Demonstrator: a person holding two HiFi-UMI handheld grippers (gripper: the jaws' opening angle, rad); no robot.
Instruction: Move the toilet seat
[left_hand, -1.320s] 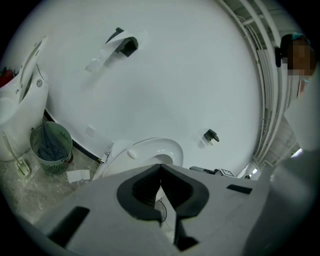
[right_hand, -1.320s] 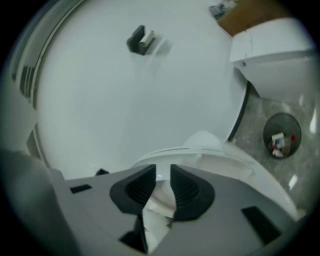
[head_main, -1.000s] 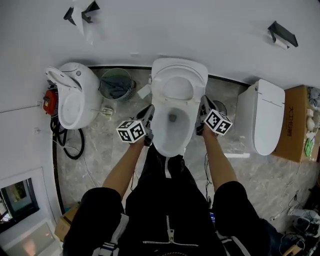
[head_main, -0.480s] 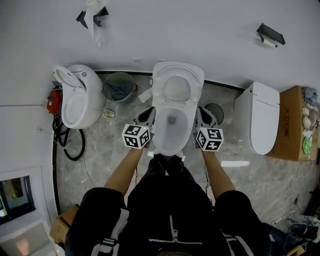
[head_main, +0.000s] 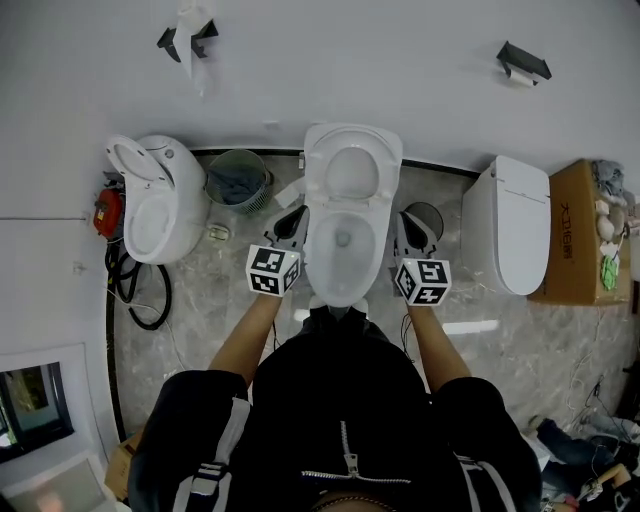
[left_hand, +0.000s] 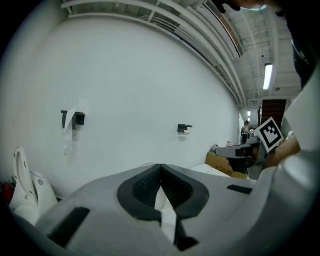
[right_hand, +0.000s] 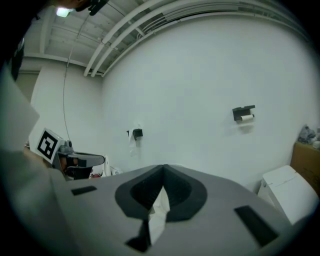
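A white toilet (head_main: 345, 262) stands against the wall in the middle of the head view. Its seat (head_main: 352, 172) looks raised at the back, above the open bowl. My left gripper (head_main: 298, 220) hangs just left of the bowl's rim, shut, with nothing in it. On the other side of the bowl my right gripper (head_main: 405, 222) is likewise shut and empty. In the left gripper view the jaws (left_hand: 160, 167) meet at their tips and point at the white wall. The right gripper view shows that gripper (right_hand: 162, 170) closed in the same way.
A second toilet (head_main: 155, 195) with its lid up stands at the left, with a waste bin (head_main: 237, 175) beside it. At the right are a closed toilet (head_main: 508, 225) and a cardboard box (head_main: 580, 235). Paper holders (head_main: 522, 62) hang on the wall. A black hose (head_main: 135, 290) lies on the floor.
The right gripper has drawn back toward the person along the bowl's side. The left one has shifted only slightly. Both stayed shut. The head camera's view has shifted.
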